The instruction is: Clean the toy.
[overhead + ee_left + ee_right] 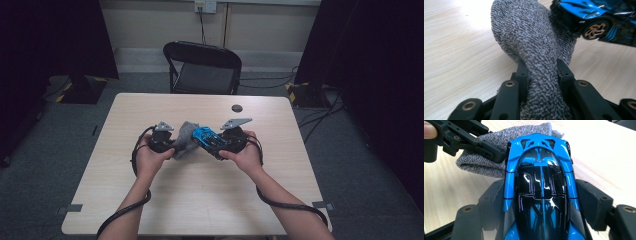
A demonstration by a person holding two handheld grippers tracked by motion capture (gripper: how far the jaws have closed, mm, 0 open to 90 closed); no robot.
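You work at a pale wooden table (200, 200), with a black folding chair (202, 67) standing beyond its far edge; your two hands meet over the middle of the table, held just above its surface. Your left gripper (172, 142) has its jaws clamped on a bunched grey knitted cloth (536, 50); the cloth rises between the jaws and its far end presses against the blue and black toy car (540, 185). Your right gripper (220, 145) holds that car by its flanks, jaws closed on both sides of the body, roof facing the right gripper view; in the left gripper view a gold-spoked wheel (596, 30) shows just beside the cloth. A small dark round disc (237, 108) lies on the table near the far edge, well apart from both grippers.
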